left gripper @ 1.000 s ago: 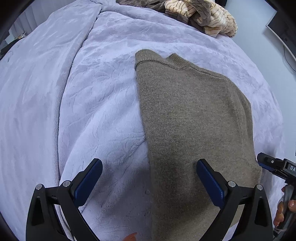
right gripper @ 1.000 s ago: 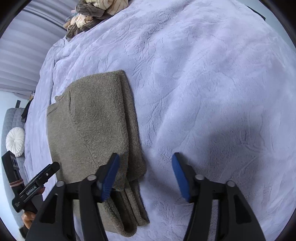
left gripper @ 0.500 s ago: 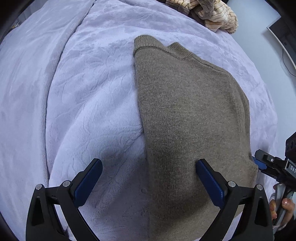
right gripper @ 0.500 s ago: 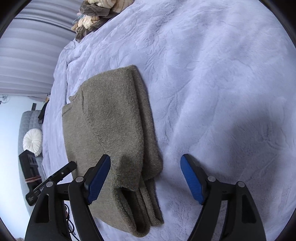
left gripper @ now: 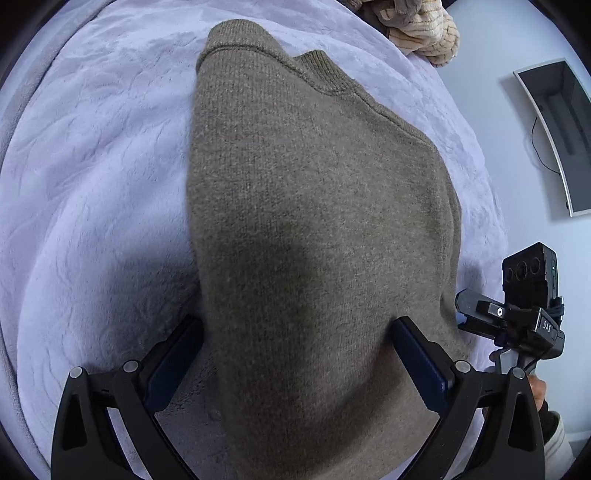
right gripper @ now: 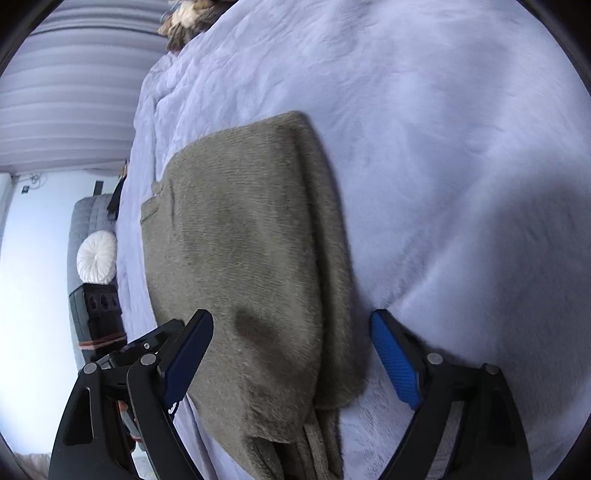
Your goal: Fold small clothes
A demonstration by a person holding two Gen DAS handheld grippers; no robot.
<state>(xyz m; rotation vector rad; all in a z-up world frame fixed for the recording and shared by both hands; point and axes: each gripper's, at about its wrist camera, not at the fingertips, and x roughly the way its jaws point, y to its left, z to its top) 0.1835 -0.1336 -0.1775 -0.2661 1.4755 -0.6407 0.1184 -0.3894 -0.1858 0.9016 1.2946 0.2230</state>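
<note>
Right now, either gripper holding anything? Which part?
Nothing is held. The left gripper and right gripper both stand with jaws wide, straddling the near end of the folded sweater; the right jaws have just been opening.

The folded sweater [left gripper: 317,221] is a matt olive-brown knit, finely looped and slightly fuzzy, with a ribbed collar band toward 12 o'clock; in the right wrist view its surface [right gripper: 251,258] is blurred and reads only as soft brushed cloth. Under it the lilac blanket [left gripper: 92,177] is a plush fleece with a faint embossed pattern and a low sheen. The left gripper [left gripper: 295,373] has smooth black plastic arms with small bright metal rivets and dark blue, finely ribbed pads; the right gripper [right gripper: 291,358] is built the same, its pad at 4 o'clock a brighter blue. At 1 o'clock a cream, ridged fluffy garment [left gripper: 424,29] lies bunched.
</note>
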